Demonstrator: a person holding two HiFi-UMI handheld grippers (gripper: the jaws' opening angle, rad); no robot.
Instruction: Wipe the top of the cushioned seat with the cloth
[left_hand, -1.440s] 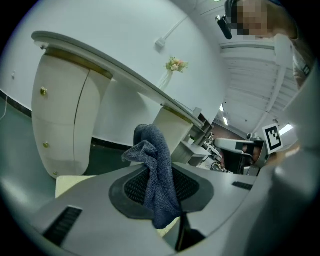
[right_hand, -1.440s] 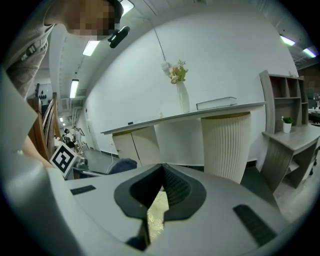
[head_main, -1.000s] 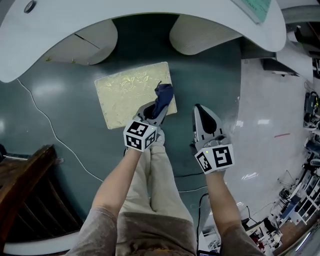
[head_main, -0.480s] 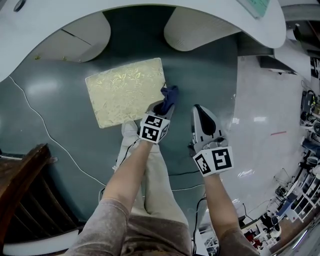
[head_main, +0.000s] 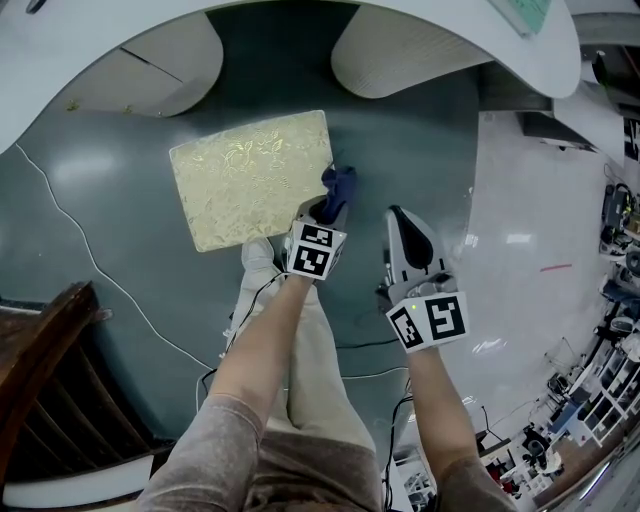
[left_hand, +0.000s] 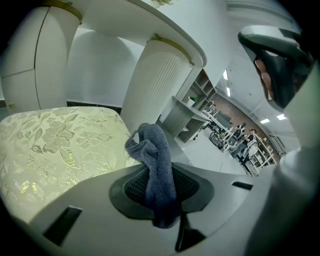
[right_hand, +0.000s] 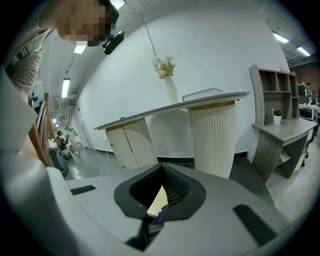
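Observation:
The cushioned seat (head_main: 250, 180), gold with a flower pattern, stands on the dark floor under the curved desk. My left gripper (head_main: 326, 208) is just off the seat's right edge, shut on a dark blue cloth (head_main: 340, 185) that sticks out past the jaws. In the left gripper view the cloth (left_hand: 155, 160) hangs bunched between the pads of the left gripper (left_hand: 160, 195), with the seat (left_hand: 55, 145) to its left. My right gripper (head_main: 404, 222) hovers to the right of the left one over bare floor, its jaws together and holding nothing. The right gripper (right_hand: 160, 192) shows only a sliver of seat through its jaws.
A white curved desk (head_main: 300, 20) spans the top, on a ribbed pedestal (head_main: 400, 60) and a cabinet (head_main: 150, 80). A white cable (head_main: 90, 260) crosses the floor at left. Dark wooden furniture (head_main: 40, 370) is at lower left. My shoe (head_main: 258, 262) is in front of the seat.
The left gripper and the cloth have gone from over the seat's right front corner to just beside its right edge. The right gripper has hardly moved.

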